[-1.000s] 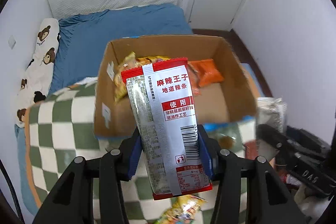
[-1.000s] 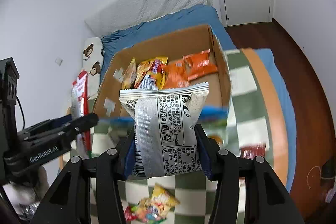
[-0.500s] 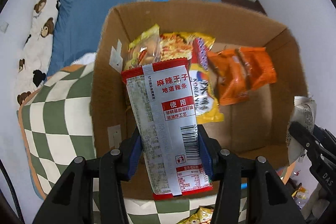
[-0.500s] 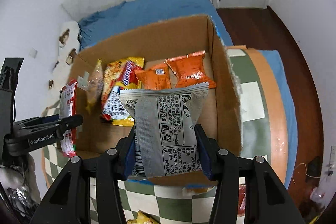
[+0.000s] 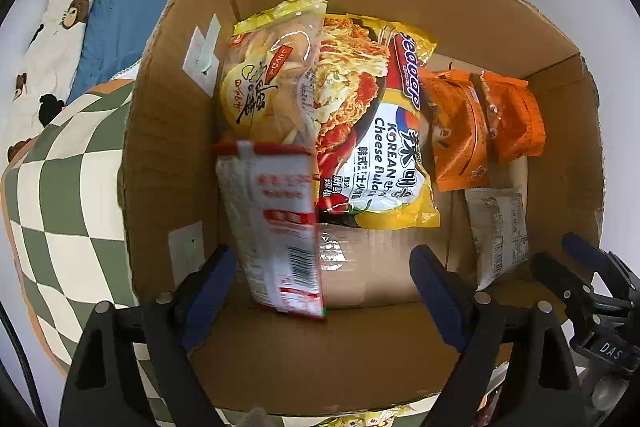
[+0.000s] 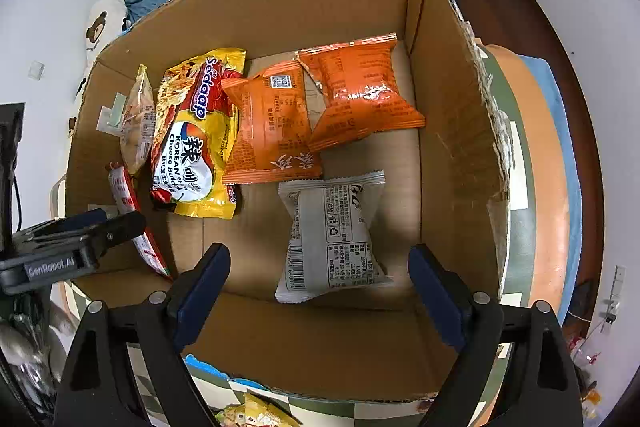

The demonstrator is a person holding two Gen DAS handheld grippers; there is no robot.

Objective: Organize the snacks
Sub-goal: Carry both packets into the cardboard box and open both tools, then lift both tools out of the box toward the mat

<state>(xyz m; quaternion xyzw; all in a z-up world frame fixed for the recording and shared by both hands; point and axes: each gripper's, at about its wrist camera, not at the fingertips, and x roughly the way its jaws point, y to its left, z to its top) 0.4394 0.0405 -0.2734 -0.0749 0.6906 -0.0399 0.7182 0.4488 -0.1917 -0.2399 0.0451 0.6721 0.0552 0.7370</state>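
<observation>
Both hand-held grippers over the cardboard box, jaws wide, nothing clamped.

Left hand-held gripper: jaws just sprung apart, red-and-white spicy strip packet loose between them, blurred, near the box's left wall beside the yellow noodle pack; contact with the left pad unclear. Right hand-held gripper: jaws likewise just opened, grey snack packet between them, clear of both pads, just below the two orange packets. Pale yellow bag upright at the left wall. Box on a green-checked blanket on the bed; more snacks at the lower frame edge outside the box.
</observation>
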